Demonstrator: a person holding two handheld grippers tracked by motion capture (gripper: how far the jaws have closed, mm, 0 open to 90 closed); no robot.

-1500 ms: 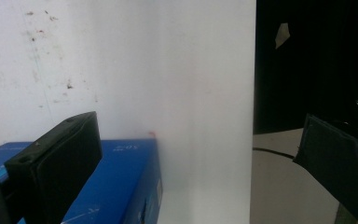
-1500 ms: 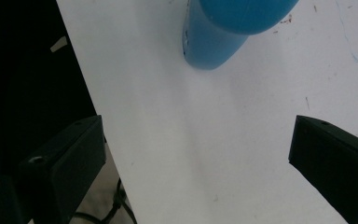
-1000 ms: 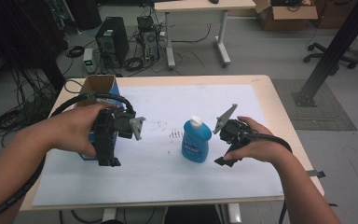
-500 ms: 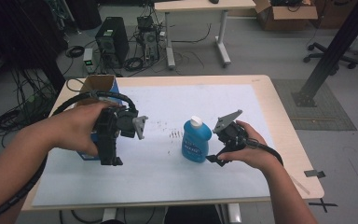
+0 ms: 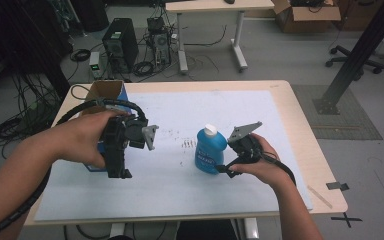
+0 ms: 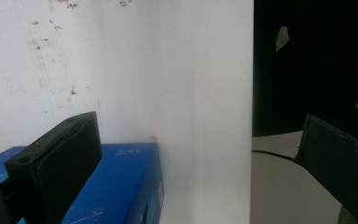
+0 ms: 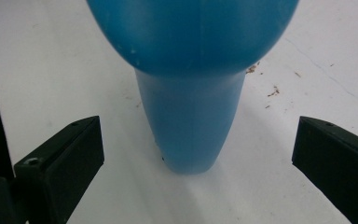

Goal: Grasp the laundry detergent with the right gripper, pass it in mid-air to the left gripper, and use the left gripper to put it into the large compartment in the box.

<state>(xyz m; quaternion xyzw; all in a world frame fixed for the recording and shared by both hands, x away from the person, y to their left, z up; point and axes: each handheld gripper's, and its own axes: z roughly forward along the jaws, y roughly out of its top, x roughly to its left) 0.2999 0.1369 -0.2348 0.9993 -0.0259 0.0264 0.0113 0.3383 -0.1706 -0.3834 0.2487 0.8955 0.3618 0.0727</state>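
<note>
Both grippers busy: right gripper (image 5: 228, 169) has slid in from 3 o'clock, jaws spread around blue bottle (image 5: 210, 151), grasp imminent; left gripper (image 5: 119, 167) hovers over blue box (image 6: 116, 186), jaws spread.

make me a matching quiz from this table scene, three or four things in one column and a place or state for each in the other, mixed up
Things:
1. blue bottle
2. blue box
3. right gripper
4. computer tower

Places or states:
A. on the floor beyond the table
B. open, a jaw on each side of the bottle, not touching it
C. upright on the white sheet, white cap on top
D. at the table's left edge, under the left gripper

Pairs: 1-C, 2-D, 3-B, 4-A
</note>
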